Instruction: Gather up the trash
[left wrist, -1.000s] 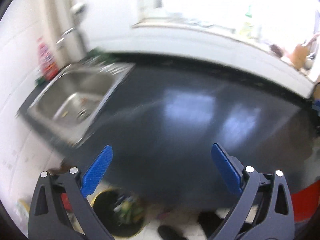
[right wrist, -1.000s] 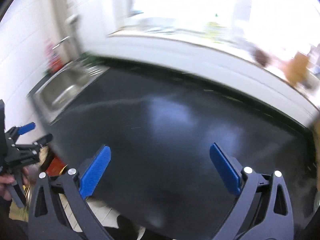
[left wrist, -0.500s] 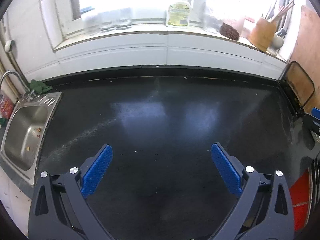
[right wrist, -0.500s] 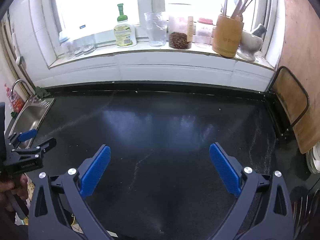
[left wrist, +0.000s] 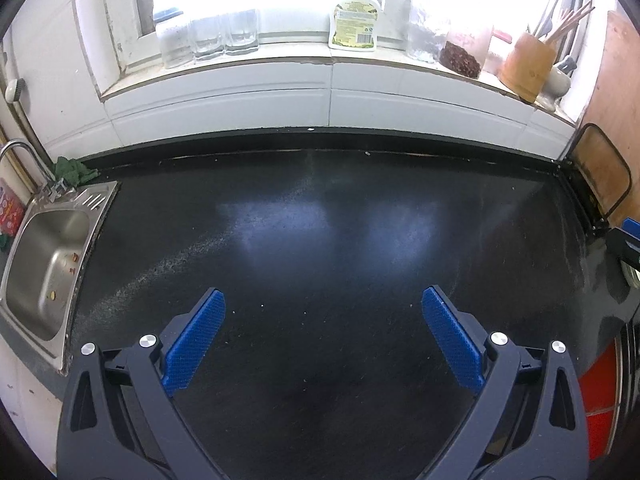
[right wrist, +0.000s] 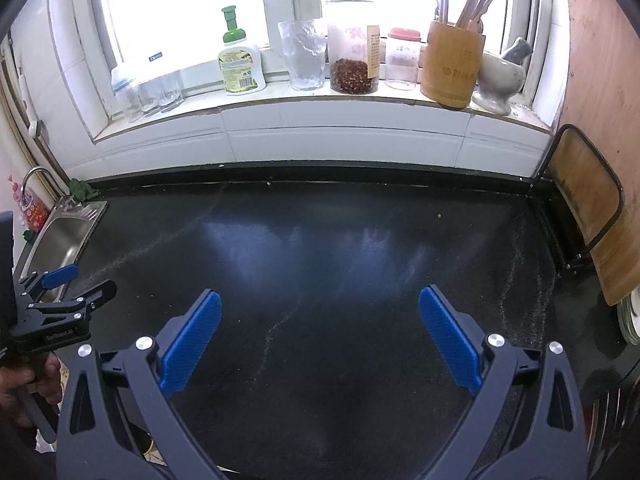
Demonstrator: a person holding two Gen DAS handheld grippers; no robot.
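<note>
- Across the black countertop (left wrist: 320,240) in front of you, no piece of trash large enough to grip shows in either wrist view; only pale dust streaks and a few tiny specks lie on it, one small crumb (right wrist: 439,215) near its back right corner.
- Judging by that bare surface, collection here looks done or nearly so; what may be left is that crumb and the bits of food scrap (left wrist: 62,270) lying in the sink.
- The steel sink (left wrist: 24,280) is set into the countertop's left edge, with its faucet (left wrist: 20,150) and a green cloth (left wrist: 72,168) at the back left corner.
- A wooden cutting board (right wrist: 588,216) stands in a wire rack at the right edge; it narrows your reach into that corner.
- Your left gripper (left wrist: 320,344) hovers over the front edge with its blue pads (left wrist: 196,340) spread wide and nothing between them.
- Your right gripper (right wrist: 318,340) hovers beside it, likewise spread wide and empty; its view shows the left gripper at the far left in your hand (right wrist: 24,380).
- Along the windowsill behind the countertop stand drinking glasses (right wrist: 154,92), a green-capped soap bottle (right wrist: 240,64), a jar of dried red goods (right wrist: 354,64), a bamboo utensil holder (right wrist: 454,64) and a stone mortar (right wrist: 502,80); none reads as trash, and all sit well clear of your grippers.
</note>
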